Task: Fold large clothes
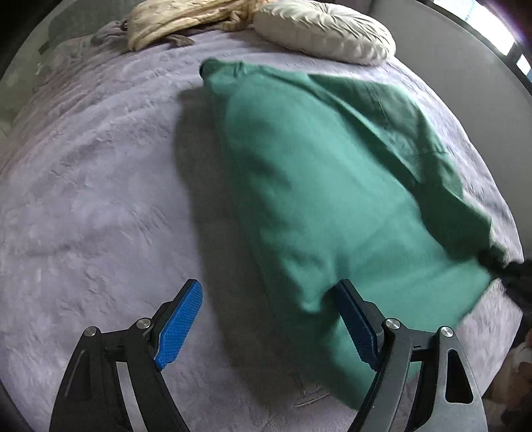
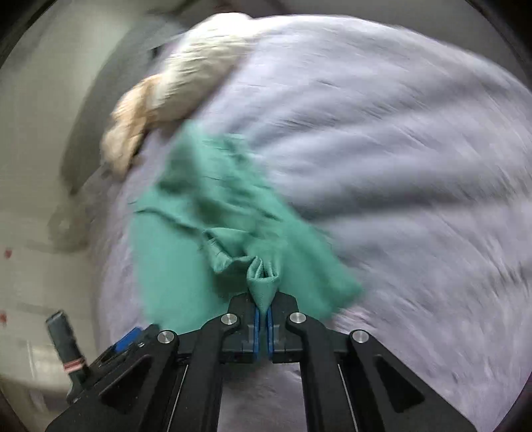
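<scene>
A large green garment (image 1: 319, 186) lies stretched over the lilac bedspread (image 1: 99, 199), blurred by motion. My left gripper (image 1: 269, 292) is open above the bed, with its blue pads (image 1: 179, 322) wide apart; the garment's near edge drapes by the right pad. My right gripper (image 2: 263, 309) is shut on a bunched corner of the green garment (image 2: 212, 212), and the cloth trails away from it up and to the left. The right gripper shows as a dark blur at the far right of the left wrist view (image 1: 512, 269).
A round cream pillow (image 1: 326, 30) and a crumpled beige blanket (image 1: 186, 20) lie at the head of the bed. The pillow also shows in the right wrist view (image 2: 173, 96). The bed's edge and a pale floor (image 2: 33, 166) are on the left there.
</scene>
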A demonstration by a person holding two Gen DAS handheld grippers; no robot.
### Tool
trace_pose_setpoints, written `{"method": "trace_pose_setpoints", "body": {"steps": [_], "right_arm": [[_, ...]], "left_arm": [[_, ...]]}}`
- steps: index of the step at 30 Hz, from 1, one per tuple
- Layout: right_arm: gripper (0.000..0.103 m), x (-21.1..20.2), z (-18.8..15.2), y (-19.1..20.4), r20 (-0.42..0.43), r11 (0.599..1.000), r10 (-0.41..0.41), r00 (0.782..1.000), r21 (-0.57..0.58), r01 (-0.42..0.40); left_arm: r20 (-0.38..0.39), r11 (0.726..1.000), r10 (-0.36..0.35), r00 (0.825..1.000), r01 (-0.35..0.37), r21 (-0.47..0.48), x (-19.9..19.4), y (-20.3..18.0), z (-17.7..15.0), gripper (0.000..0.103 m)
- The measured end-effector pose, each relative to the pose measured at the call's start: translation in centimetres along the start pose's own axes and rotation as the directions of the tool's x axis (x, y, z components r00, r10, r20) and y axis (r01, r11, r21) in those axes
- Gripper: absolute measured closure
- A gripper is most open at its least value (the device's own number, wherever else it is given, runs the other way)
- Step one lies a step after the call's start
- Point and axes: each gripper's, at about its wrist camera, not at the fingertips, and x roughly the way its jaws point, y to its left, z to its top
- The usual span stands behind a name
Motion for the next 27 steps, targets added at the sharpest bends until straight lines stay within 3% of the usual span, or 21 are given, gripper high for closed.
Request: {"method": "trace_pose_setpoints", "body": {"steps": [2, 7, 9, 12, 19, 22, 24, 27], "right_arm": [[0.1, 1.6, -1.0, -3.0, -0.048, 0.996, -0.006, 0.999, 0.086, 0.01], [0.1, 3.3, -2.1, -6.1, -0.091, 0.975, 0.064, 0.994, 0.217, -0.043], [0.092, 2.6, -2.1, -6.2, -0.111, 0.975, 0.068, 0.992, 0.218, -0.042], [0.08, 0.9, -2.1, -6.2, -0.127, 0.983, 0.05, 0.991, 0.18, -0.026], [0.078, -3.1, -0.5, -4.2, -0.046, 0.998, 0.016, 0.999, 0.064, -0.013], [0.073, -2.8, 1.0, -2.1, -0.03, 0.999, 0.034, 0.999, 0.008, -0.034], [0.063, -2.1, 2.0, -0.5, -0.026, 0.999, 0.033, 0.999, -0.041, -0.034], [0.062, -0.8, 3.1, 1.6, -0.028, 0.994, 0.027, 0.999, -0.104, -0.03]], "left_arm": [[0.007, 1.0, 0.025, 1.0, -0.025, 0.006, 0.4, -0.2, -0.7, 0.005], [-0.015, 1.0, 0.011, 1.0, -0.011, 0.0, 0.4, 0.0, -1.6, 0.005], [-0.022, 1.0, 0.011, 1.0, -0.011, 0.0, 0.0, 0.1, -1.6, 0.005], [-0.028, 1.0, 0.01, 1.0, -0.01, -0.009, -0.7, 0.1, -1.4, 0.005], [-0.025, 1.0, 0.011, 1.0, -0.012, -0.025, -1.6, 0.3, -2.2, 0.005], [-0.03, 0.999, 0.01, 0.999, -0.011, -0.037, -1.5, 0.3, -3.2, 0.005], [-0.031, 0.998, 0.002, 1.0, -0.004, -0.055, -1.6, 0.4, -3.6, 0.005], [-0.03, 0.998, 0.004, 1.0, -0.006, -0.064, -2.2, 0.4, -3.7, 0.005]]}}
